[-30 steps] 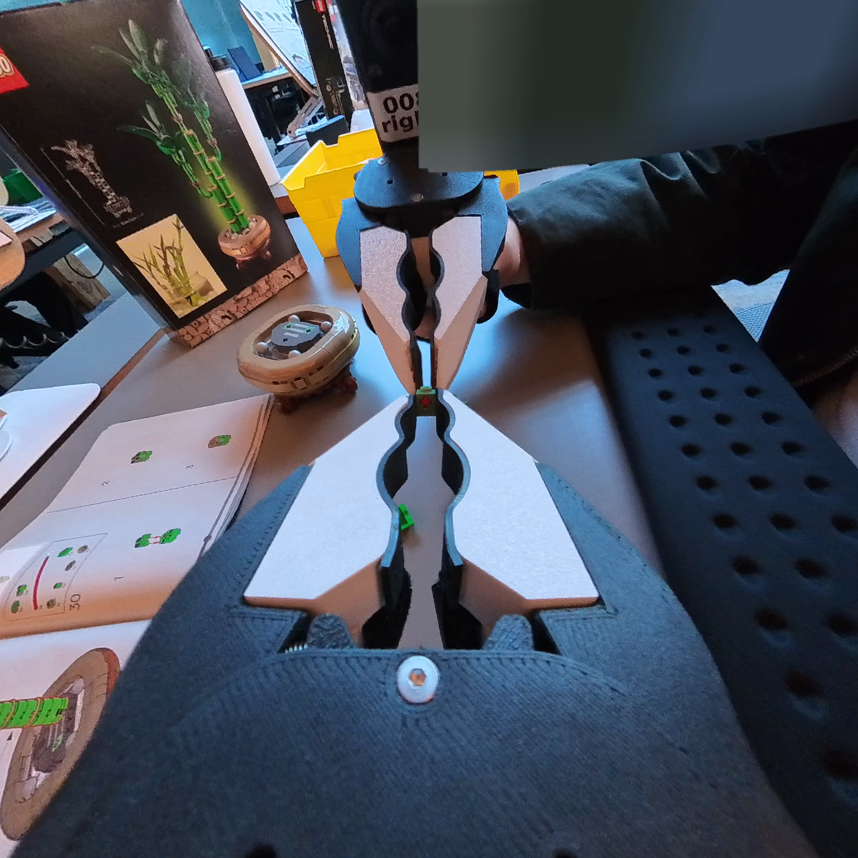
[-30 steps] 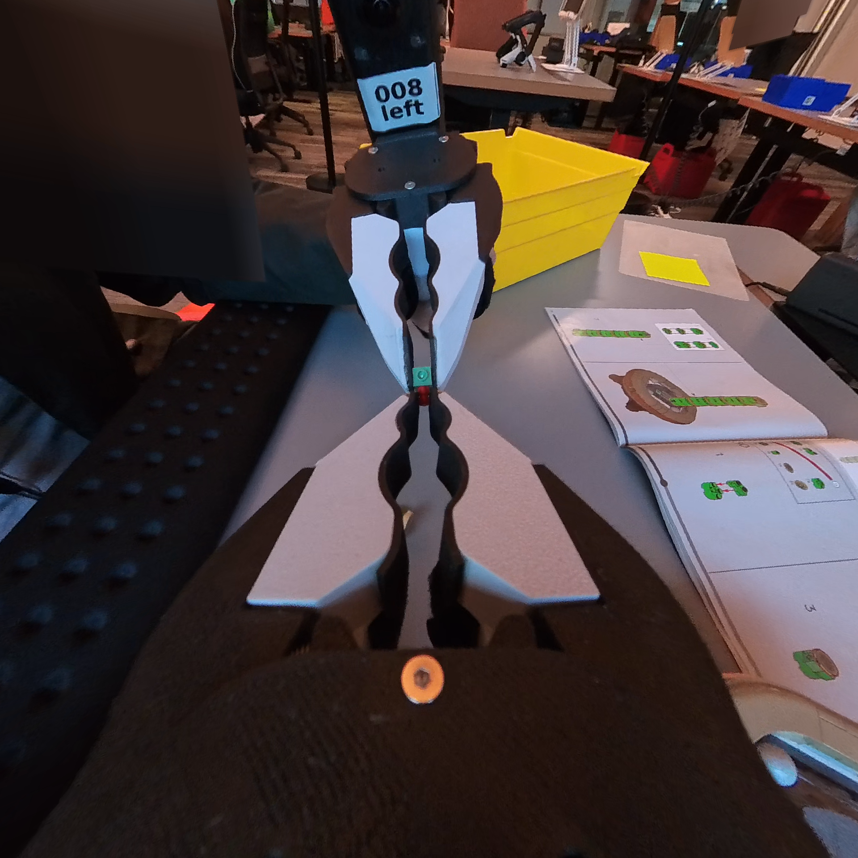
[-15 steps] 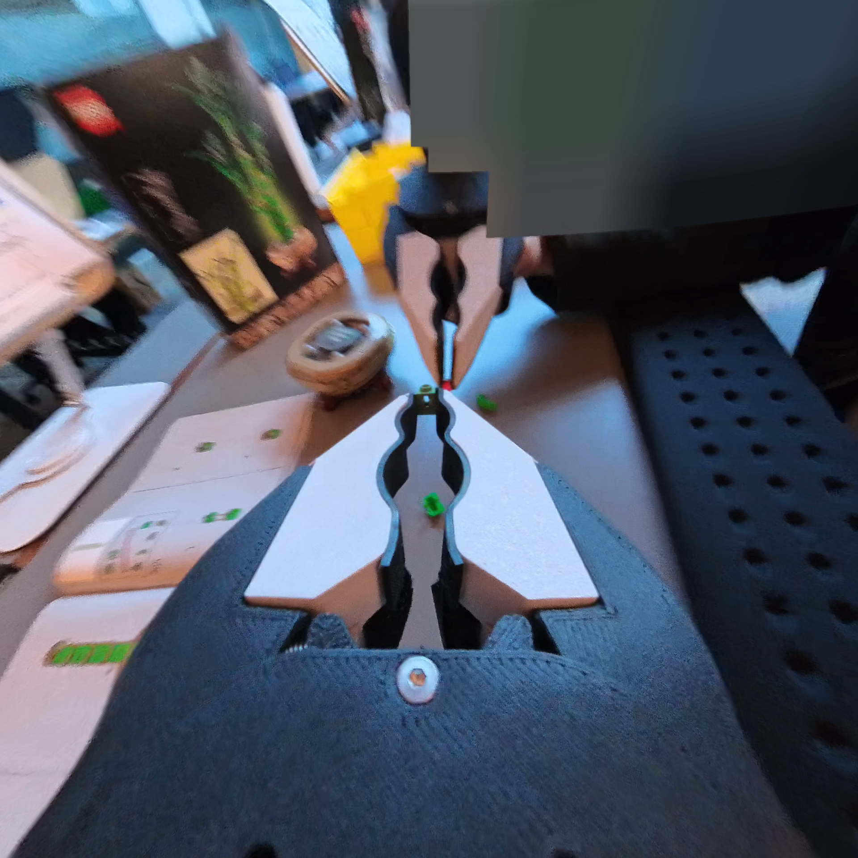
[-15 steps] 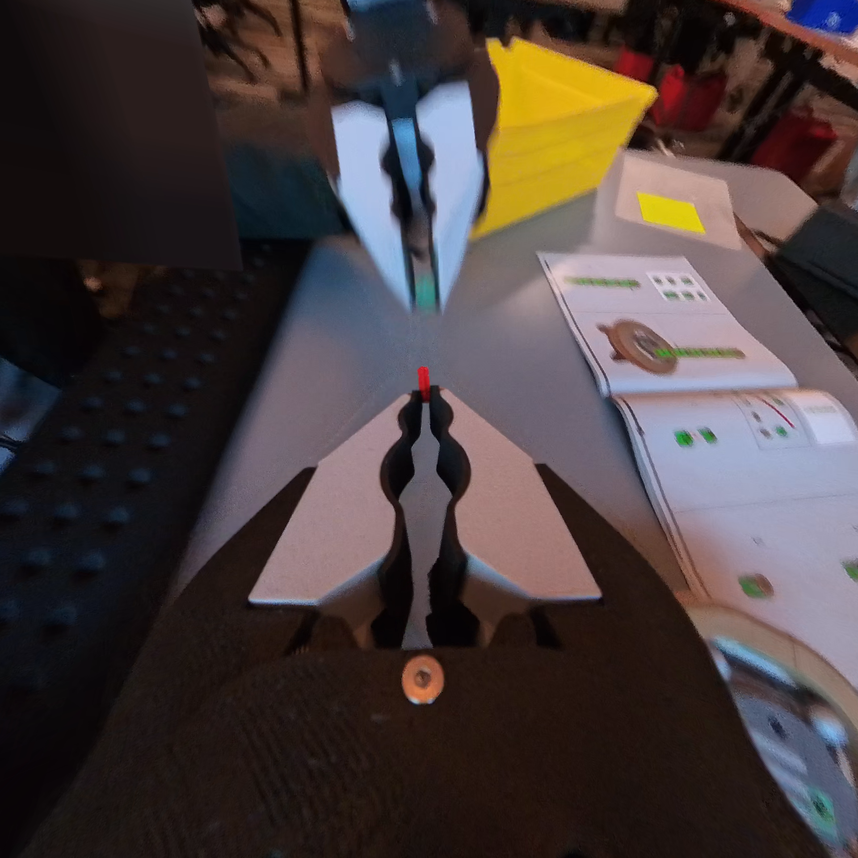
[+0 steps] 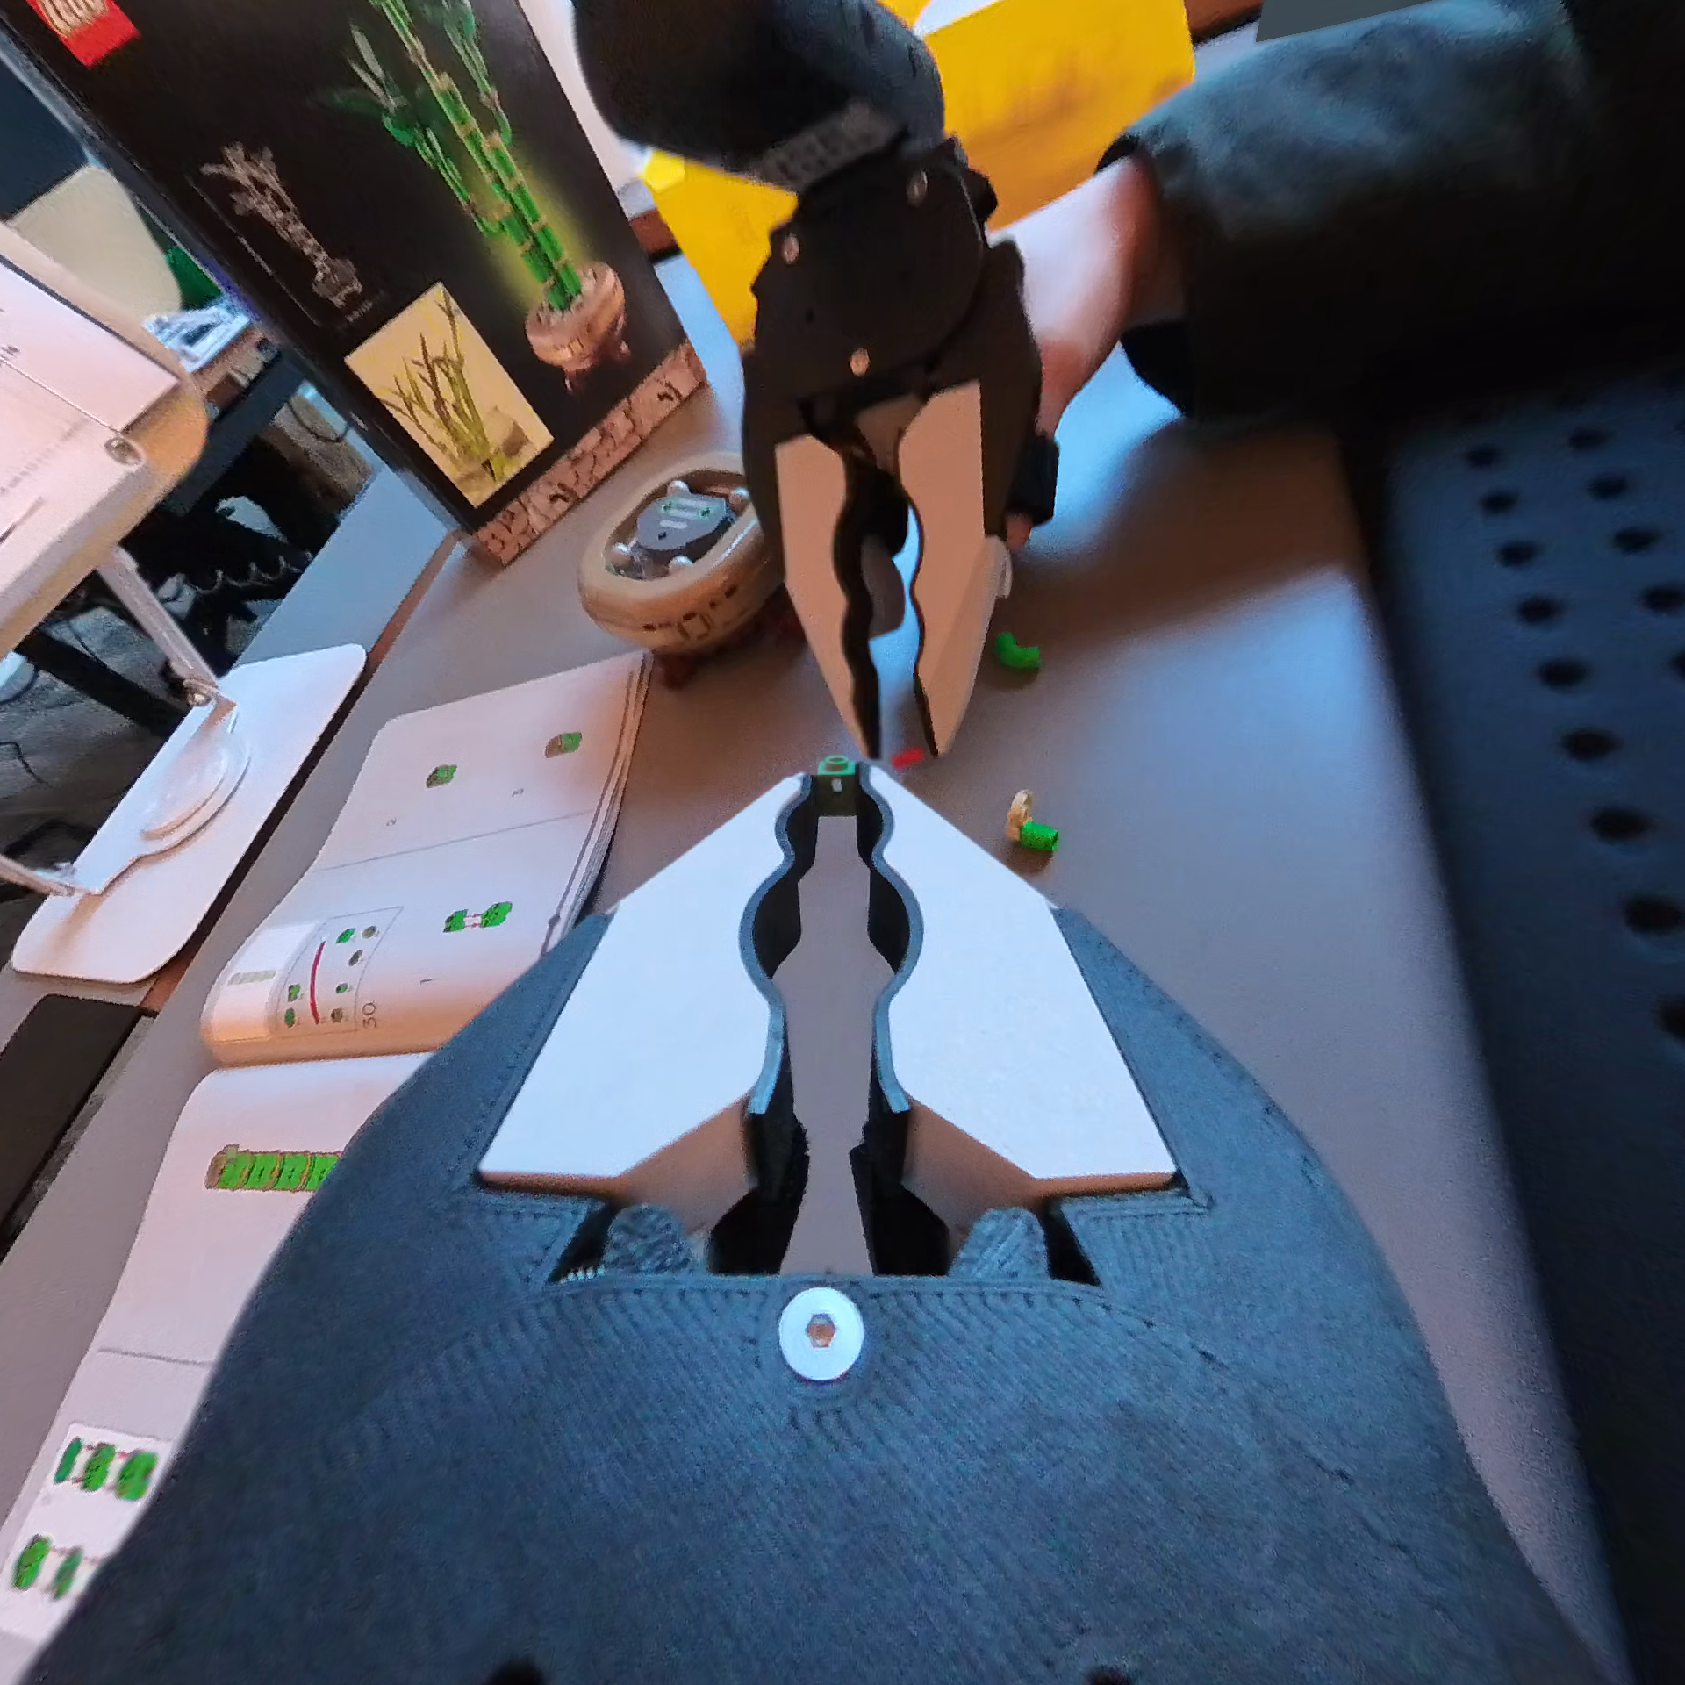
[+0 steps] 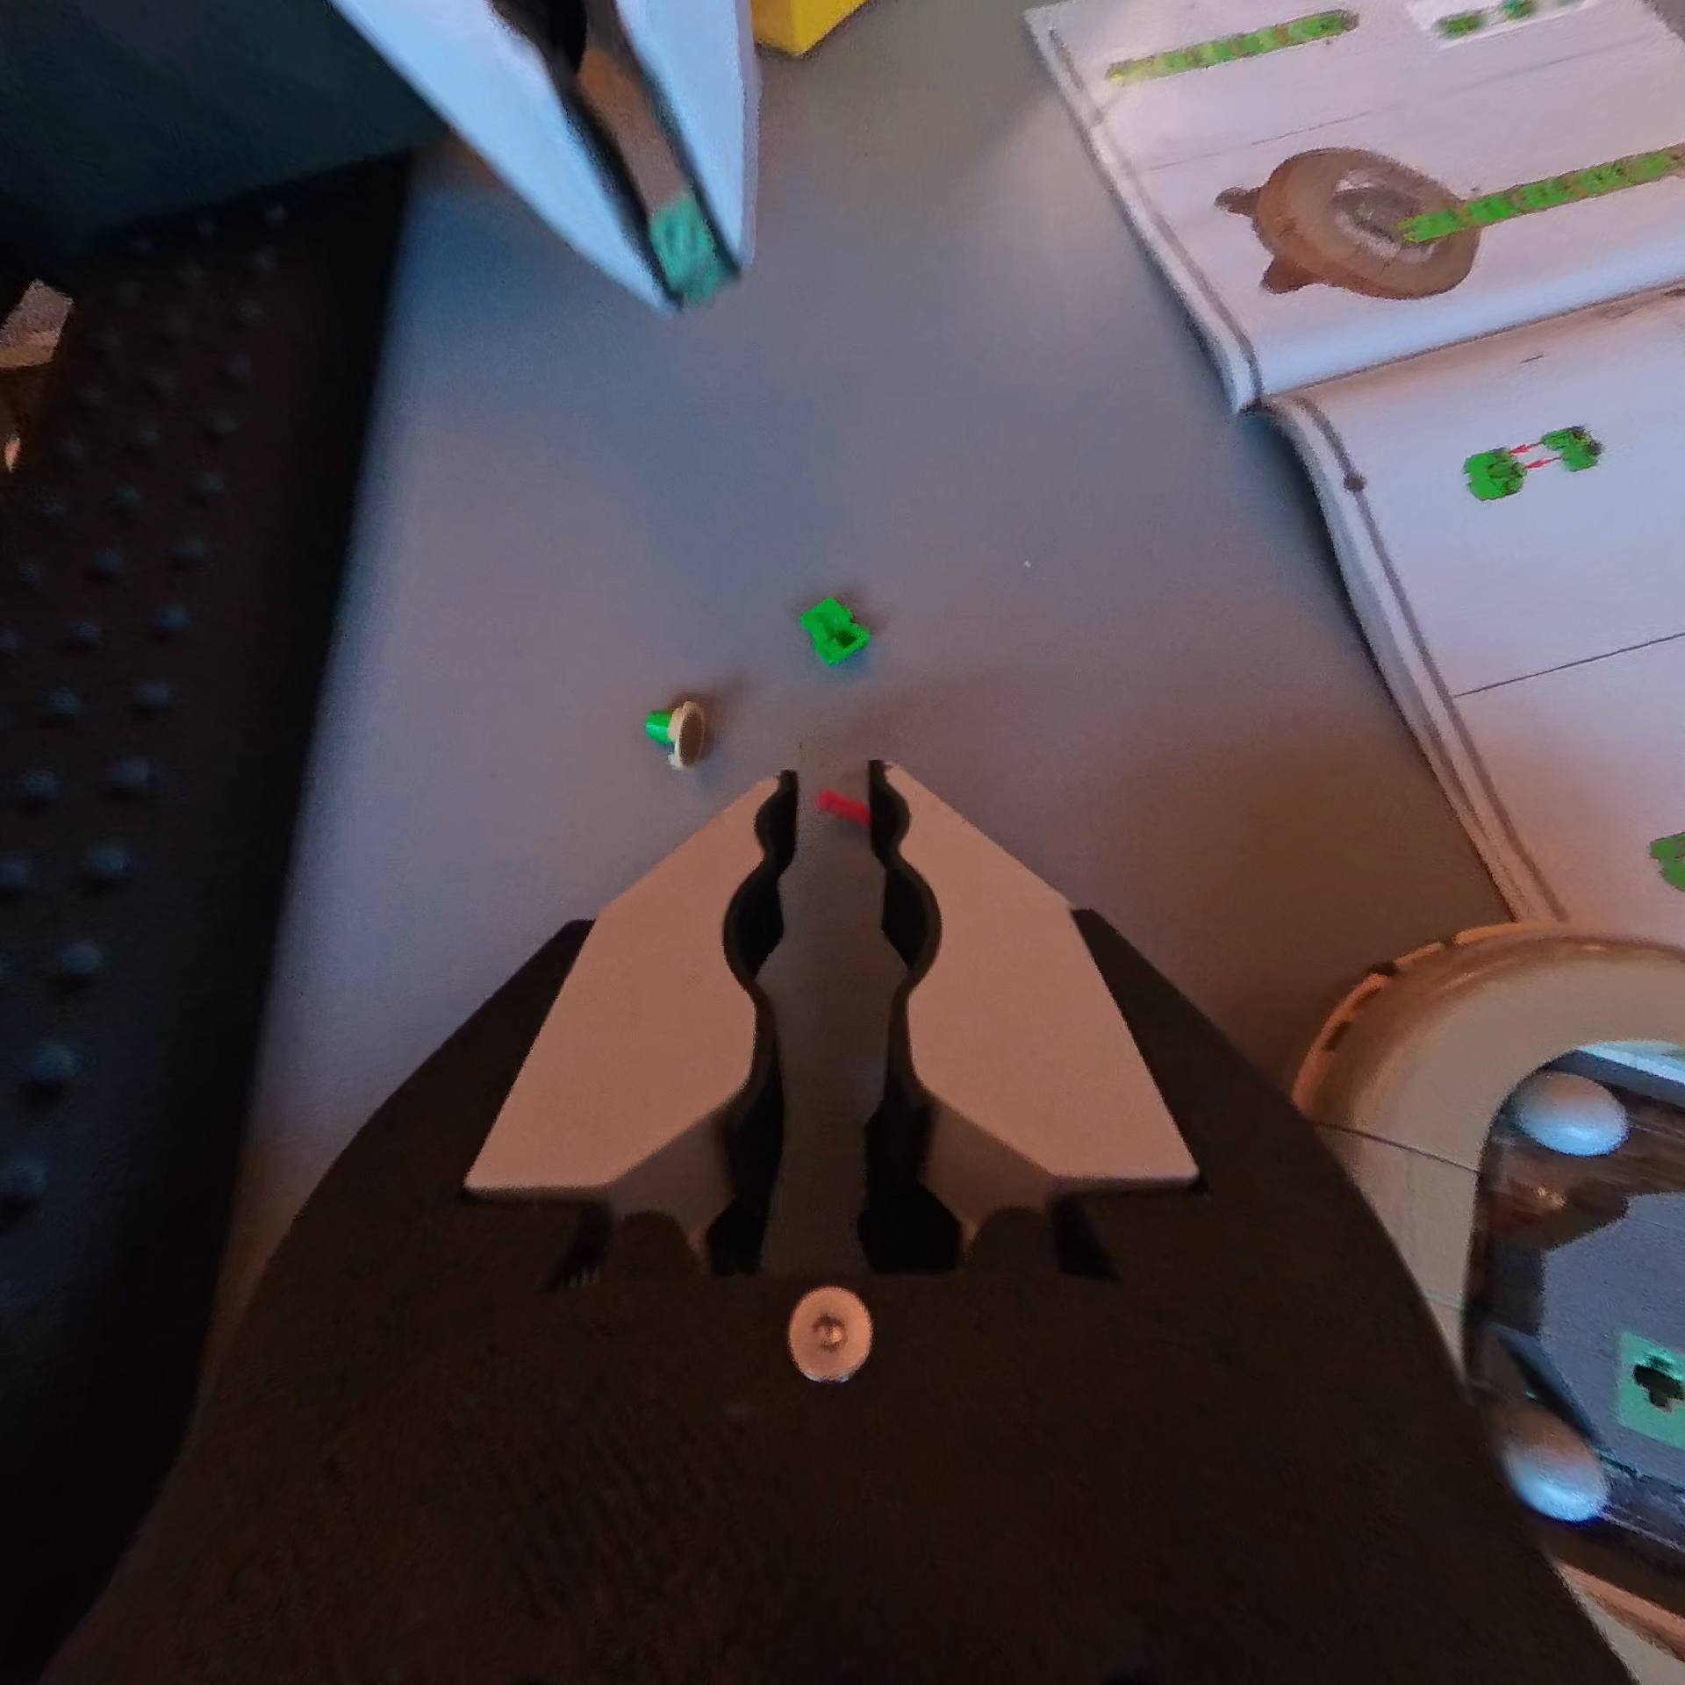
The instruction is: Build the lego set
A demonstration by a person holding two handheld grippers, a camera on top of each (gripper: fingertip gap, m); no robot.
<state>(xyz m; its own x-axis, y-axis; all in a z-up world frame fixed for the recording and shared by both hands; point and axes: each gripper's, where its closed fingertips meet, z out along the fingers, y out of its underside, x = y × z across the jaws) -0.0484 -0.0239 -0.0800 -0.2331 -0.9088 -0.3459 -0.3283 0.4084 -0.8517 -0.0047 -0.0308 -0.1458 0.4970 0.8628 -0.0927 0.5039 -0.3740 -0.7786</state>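
1. The left gripper (image 5: 836, 786) is clamped on a small green brick (image 5: 836, 780) at its very tips.
2. The right gripper (image 6: 832, 777) has its jaws a little apart and holds nothing. It points down at the desk (image 6: 1003, 729).
3. A tiny red pin (image 6: 843, 806) lies on the desk between the right gripper's tips. It looks like it must go into the green brick, so that join is not made yet.
4. Two more loose bits lie just beyond the pin: a bright green piece (image 6: 834, 631) and a green and tan piece (image 6: 677, 731). They are not built in yet.
5. The round tan pot (image 5: 679, 570) is built and sits far on the left, by the box (image 5: 365, 228).
6. No stalk stands in the pot yet. The open booklet (image 5: 474, 848) shows long green stalks, so I think most of the set is still to build.
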